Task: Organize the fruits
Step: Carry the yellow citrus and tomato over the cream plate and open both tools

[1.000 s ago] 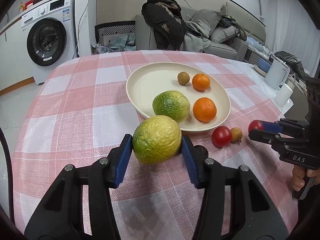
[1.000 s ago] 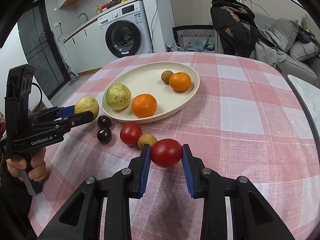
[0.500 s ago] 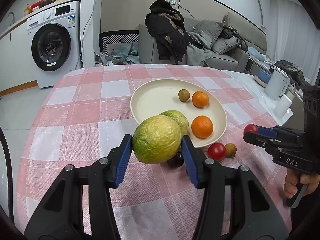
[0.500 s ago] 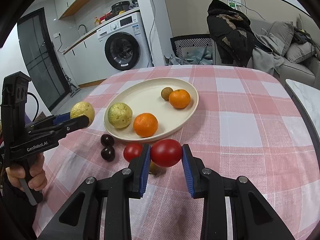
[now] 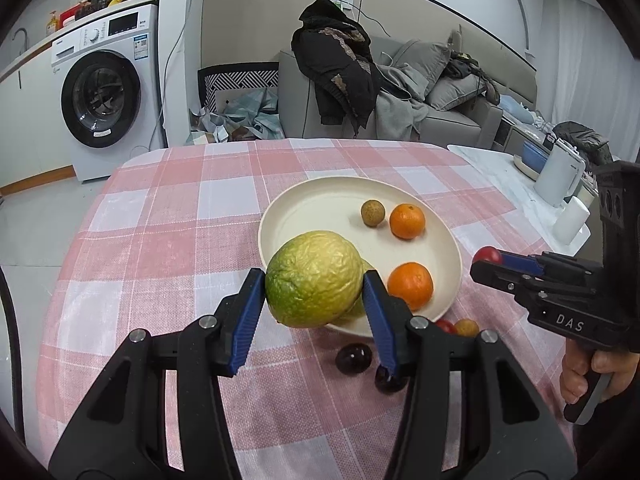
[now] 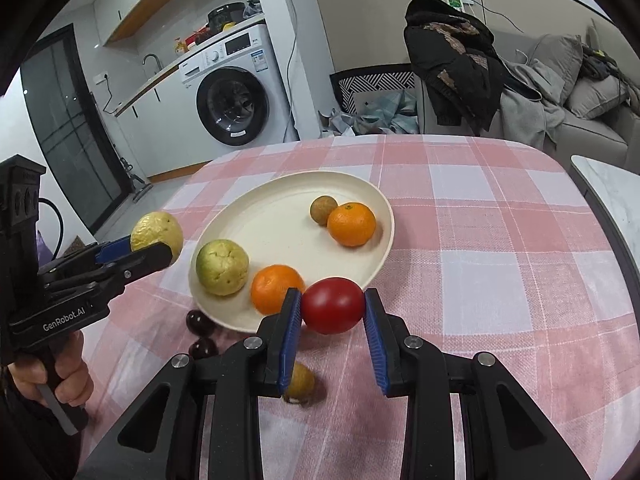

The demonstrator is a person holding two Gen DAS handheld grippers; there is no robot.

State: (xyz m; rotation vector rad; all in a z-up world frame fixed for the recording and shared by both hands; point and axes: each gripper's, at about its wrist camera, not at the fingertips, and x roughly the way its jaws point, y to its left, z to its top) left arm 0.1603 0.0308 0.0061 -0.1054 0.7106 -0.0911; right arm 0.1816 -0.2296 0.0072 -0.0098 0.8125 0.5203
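On the pink checked tablecloth (image 6: 500,240) a cream plate (image 6: 280,216) holds two oranges, one guava and one longan. Beside it lie two dark grapes and another longan. The left gripper (image 5: 314,298) clamps a second guava (image 5: 314,284) above the plate's near rim; the right gripper (image 6: 333,312) clamps a tomato (image 6: 333,305) aloft there too.

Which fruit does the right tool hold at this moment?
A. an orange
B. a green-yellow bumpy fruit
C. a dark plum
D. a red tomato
D: in the right wrist view the right tool is closed on a red tomato, while the green-yellow bumpy fruit sits in the left tool and the oranges lie on the plate.
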